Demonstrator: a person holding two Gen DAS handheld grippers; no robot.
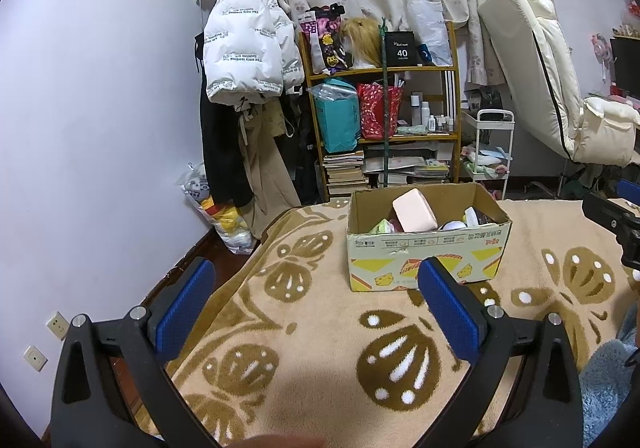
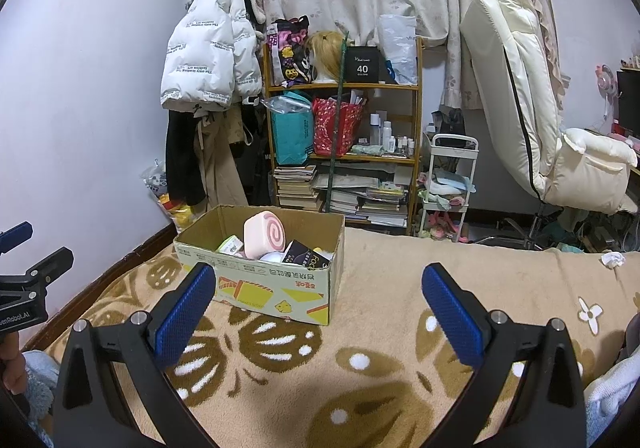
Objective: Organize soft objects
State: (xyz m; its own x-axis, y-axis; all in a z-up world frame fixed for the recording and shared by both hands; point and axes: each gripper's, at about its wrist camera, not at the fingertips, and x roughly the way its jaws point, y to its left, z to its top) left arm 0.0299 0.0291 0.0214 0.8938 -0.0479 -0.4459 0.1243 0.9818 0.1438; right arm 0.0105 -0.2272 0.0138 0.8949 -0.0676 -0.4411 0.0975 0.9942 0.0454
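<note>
An open cardboard box (image 1: 424, 256) stands on the beige patterned blanket (image 1: 312, 328); it also shows in the right wrist view (image 2: 276, 288). Inside it are a pink swirl-roll plush (image 2: 264, 234), seen as a pink block in the left wrist view (image 1: 414, 210), a black packet (image 2: 304, 254), a green-white item (image 2: 231, 244) and a white round thing (image 1: 454, 225). My left gripper (image 1: 316, 304) is open and empty, short of the box. My right gripper (image 2: 318, 308) is open and empty, also short of the box. The right gripper's body shows at the left view's right edge (image 1: 616, 220).
A wooden shelf (image 2: 344, 152) with bags, books and bottles stands behind the bed. Coats (image 2: 208, 60) hang on the wall at left. A cream recliner chair (image 2: 540, 120) and white trolley (image 2: 448, 184) are at right. A crumpled tissue (image 2: 613, 259) lies on the blanket. Blue fluffy fabric (image 1: 612, 388) lies nearby.
</note>
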